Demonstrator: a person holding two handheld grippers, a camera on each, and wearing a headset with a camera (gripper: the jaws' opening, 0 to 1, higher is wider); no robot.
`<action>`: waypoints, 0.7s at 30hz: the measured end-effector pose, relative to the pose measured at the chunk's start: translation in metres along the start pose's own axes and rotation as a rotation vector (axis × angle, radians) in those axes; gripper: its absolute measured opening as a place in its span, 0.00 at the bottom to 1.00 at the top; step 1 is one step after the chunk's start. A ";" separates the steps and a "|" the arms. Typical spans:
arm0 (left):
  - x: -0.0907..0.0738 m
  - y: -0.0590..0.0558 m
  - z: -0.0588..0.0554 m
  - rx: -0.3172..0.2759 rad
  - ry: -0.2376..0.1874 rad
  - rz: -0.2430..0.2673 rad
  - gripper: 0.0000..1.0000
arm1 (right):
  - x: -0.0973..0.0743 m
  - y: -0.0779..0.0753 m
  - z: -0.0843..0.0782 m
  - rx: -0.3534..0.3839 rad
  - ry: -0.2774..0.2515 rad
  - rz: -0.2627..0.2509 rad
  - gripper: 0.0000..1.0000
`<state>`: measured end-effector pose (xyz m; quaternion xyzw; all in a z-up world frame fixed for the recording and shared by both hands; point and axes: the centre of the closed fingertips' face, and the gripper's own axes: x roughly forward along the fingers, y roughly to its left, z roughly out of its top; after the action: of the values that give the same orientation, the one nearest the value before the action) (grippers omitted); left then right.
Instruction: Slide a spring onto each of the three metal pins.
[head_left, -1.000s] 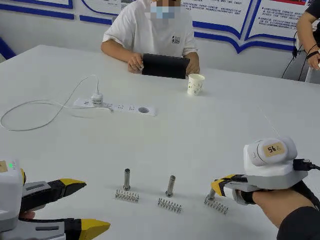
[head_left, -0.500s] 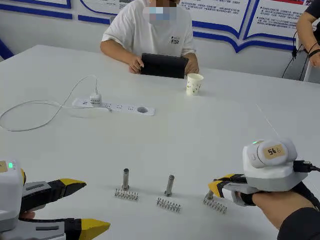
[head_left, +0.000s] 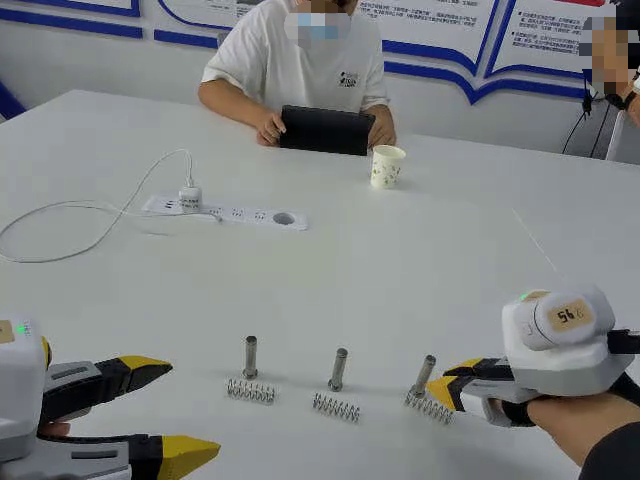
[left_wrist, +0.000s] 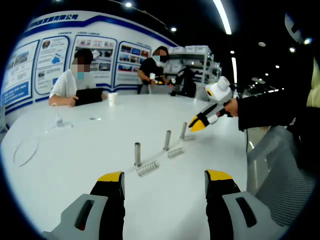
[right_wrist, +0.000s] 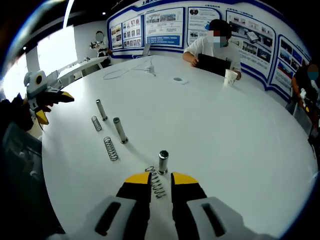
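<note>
Three short metal pins stand upright in a row: left pin (head_left: 250, 357), middle pin (head_left: 340, 369), right pin (head_left: 424, 376). A loose spring lies flat in front of each: (head_left: 250, 391), (head_left: 336, 407), (head_left: 428, 405). My right gripper (head_left: 445, 392) sits low just right of the right pin. In the right gripper view its jaws (right_wrist: 161, 179) stand a narrow gap apart, with the near end of the right spring (right_wrist: 156, 182) lying between them and the right pin (right_wrist: 163, 161) just ahead. My left gripper (head_left: 180, 410) hovers wide open at the bottom left, holding nothing (left_wrist: 164, 177).
A white power strip (head_left: 235, 213) with a looping cable lies on the white table (head_left: 400, 270) beyond the pins. A paper cup (head_left: 387, 166) and a seated person with a black tablet (head_left: 326, 130) are at the far edge. Another person stands at far right.
My right gripper has drawn back to the right, away from the right pin, which now shows in full. The springs and the left gripper have stayed put.
</note>
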<state>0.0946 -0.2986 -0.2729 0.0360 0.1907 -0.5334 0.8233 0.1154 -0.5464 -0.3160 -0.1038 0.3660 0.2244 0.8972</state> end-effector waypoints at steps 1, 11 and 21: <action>0.000 0.000 0.000 0.000 0.000 0.000 0.66 | 0.000 0.000 -0.002 -0.005 0.004 0.006 0.16; 0.000 0.000 0.000 0.003 0.003 -0.003 0.66 | 0.005 0.006 -0.019 -0.082 0.057 0.086 0.16; 0.000 -0.002 -0.001 0.002 0.009 -0.003 0.66 | 0.008 0.009 -0.030 -0.155 0.104 0.148 0.16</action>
<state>0.0929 -0.2992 -0.2736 0.0391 0.1940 -0.5347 0.8216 0.0980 -0.5466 -0.3434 -0.1569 0.4003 0.3117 0.8473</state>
